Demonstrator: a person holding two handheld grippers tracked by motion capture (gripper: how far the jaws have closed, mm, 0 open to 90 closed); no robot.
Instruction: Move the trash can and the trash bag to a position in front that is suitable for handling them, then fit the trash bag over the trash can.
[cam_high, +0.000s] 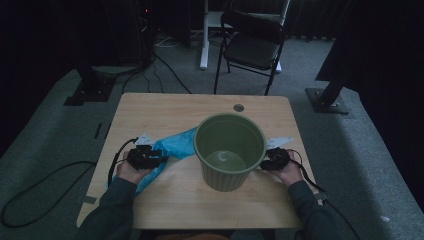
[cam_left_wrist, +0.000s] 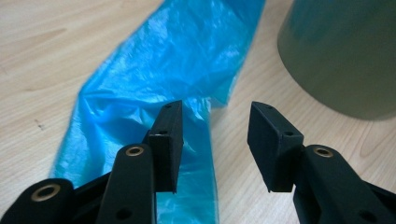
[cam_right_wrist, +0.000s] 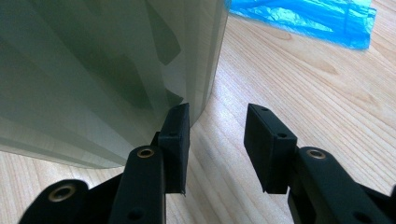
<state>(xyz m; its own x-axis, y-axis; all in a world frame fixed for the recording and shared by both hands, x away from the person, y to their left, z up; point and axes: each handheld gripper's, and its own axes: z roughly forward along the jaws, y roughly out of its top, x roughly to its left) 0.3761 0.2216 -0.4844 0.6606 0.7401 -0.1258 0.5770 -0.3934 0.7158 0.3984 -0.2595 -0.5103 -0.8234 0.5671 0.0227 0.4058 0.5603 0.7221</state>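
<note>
Left gripper (cam_left_wrist: 212, 140) sits wide open over the flat blue bag (cam_left_wrist: 154, 93) left of the green bin (cam_high: 229, 150), probably lining up a pinch, while the right gripper (cam_right_wrist: 217, 144), also open and empty, waits beside the bin wall

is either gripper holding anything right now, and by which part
Nothing is held: left gripper open over the blue bag, right gripper open beside the green bin.

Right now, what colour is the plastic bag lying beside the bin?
Bright blue; the plastic bag shows best in the left gripper view.
</note>
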